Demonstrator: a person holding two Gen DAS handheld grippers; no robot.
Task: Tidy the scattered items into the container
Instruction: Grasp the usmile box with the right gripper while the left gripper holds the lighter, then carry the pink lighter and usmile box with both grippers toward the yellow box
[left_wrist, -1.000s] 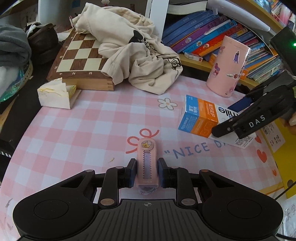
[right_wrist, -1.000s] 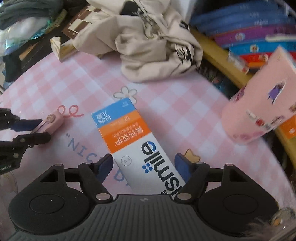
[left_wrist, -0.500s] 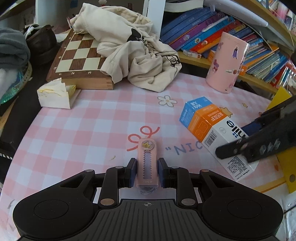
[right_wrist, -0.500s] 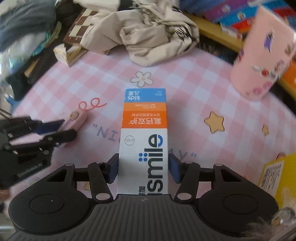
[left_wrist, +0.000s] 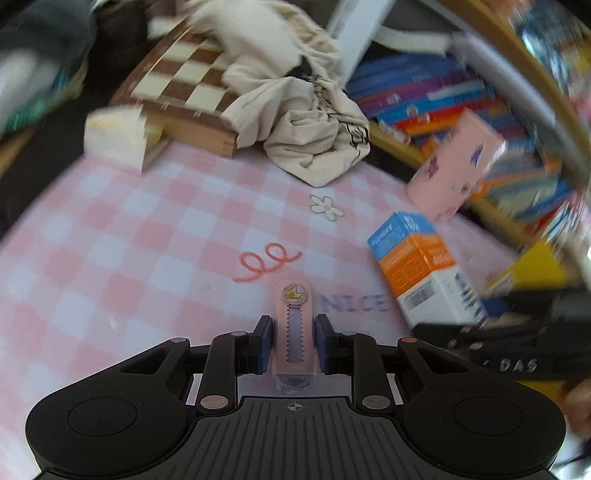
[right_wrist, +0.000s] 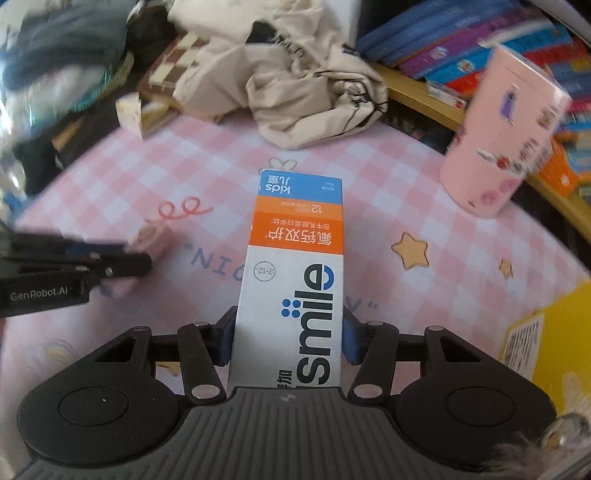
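My left gripper (left_wrist: 293, 341) is shut on a small pink clip-like item (left_wrist: 294, 325) with a gold crown emblem, held just above the pink checked tablecloth (left_wrist: 147, 236). My right gripper (right_wrist: 289, 336) is shut on a white, orange and blue toothpaste box (right_wrist: 295, 266) marked "smile kids", which points away from me. The box also shows in the left wrist view (left_wrist: 421, 269), with the right gripper (left_wrist: 480, 332) on it. The left gripper (right_wrist: 140, 264) with the pink item (right_wrist: 155, 236) shows at the left of the right wrist view. A tall pink container (right_wrist: 502, 147) with stickers stands at the back right.
A cream cloth bag (left_wrist: 303, 110) lies heaped over a wooden chessboard (left_wrist: 177, 92) at the back. A tissue pack (left_wrist: 114, 136) sits at the back left. Rows of books (right_wrist: 461, 48) fill a shelf behind the container. A yellow item (right_wrist: 546, 332) lies at the right edge.
Both grippers have lifted and moved with their items; the left wrist view is now blurred and tilted. The toothpaste box has turned straight in the right gripper and is gripped.
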